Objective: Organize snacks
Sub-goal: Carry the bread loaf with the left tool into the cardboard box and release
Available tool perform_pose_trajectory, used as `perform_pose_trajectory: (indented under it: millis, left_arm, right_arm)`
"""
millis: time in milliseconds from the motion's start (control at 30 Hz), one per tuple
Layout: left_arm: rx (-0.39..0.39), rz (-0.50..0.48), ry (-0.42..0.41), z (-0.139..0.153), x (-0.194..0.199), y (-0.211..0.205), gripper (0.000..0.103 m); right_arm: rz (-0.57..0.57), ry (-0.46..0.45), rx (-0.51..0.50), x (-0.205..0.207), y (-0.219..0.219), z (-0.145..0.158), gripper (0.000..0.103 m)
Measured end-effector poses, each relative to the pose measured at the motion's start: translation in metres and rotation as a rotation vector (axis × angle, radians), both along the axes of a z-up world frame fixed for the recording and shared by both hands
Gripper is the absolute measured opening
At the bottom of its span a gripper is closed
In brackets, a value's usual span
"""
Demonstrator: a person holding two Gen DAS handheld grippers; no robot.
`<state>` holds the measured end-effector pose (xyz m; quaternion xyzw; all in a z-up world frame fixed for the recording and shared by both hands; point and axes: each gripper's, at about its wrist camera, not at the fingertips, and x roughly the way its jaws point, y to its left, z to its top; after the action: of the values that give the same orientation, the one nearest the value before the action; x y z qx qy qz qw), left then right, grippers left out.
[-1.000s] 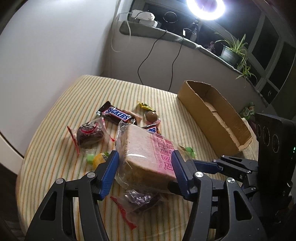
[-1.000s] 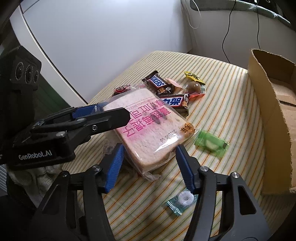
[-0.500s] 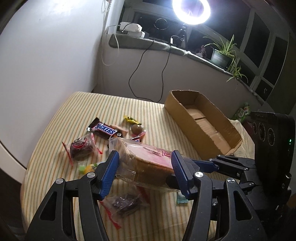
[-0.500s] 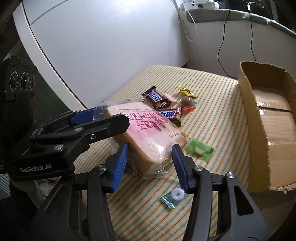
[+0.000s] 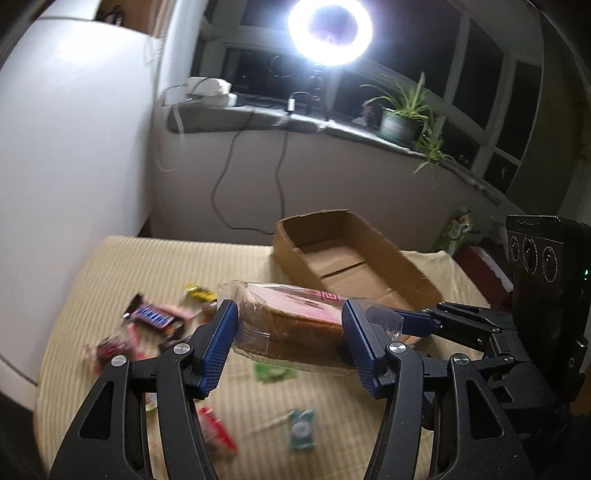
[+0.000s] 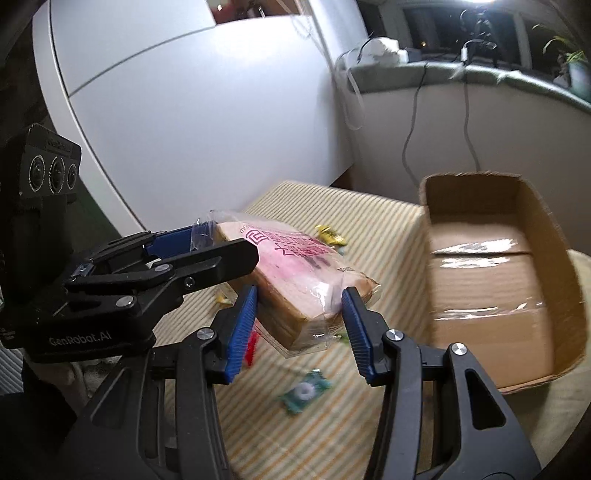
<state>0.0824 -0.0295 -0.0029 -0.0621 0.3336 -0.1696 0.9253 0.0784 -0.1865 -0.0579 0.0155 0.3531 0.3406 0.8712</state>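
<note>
Striped bench (image 5: pixel 122 266) below, the bagged bread (image 5: pixel 295 314) is held aloft just short of the cardboard box (image 6: pixel 491 280) by left tool (image 5: pixel 290 338) and right tool (image 6: pixel 299 317), each clamped on it, and must next be carried over the box and lowered in.

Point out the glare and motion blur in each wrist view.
Left wrist view: the ring light blows out to white glare; the loose snacks on the striped cloth smear with motion. Right wrist view: no strong glare; the mint packet and cardboard box edges blur.
</note>
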Motion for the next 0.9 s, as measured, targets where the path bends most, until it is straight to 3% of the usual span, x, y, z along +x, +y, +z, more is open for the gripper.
perform_pose_trajectory:
  millis: [367, 600, 900]
  left_arm:
    - [-0.005, -0.134, -0.006, 0.010, 0.043, -0.080, 0.057]
    - [0.029, -0.200, 0.059, -0.013, 0.072, -0.128, 0.057]
    - [0.054, -0.216, 0.135, -0.038, 0.087, -0.148, 0.057]
  right_arm:
    - [-0.118, -0.037, -0.034, 0.026, -0.081, 0.016, 0.050]
    - [-0.173, -0.018, -0.101, 0.055, -0.126, 0.000, 0.050]
    - [-0.175, 0.001, -0.175, 0.076, -0.146, -0.024, 0.050]
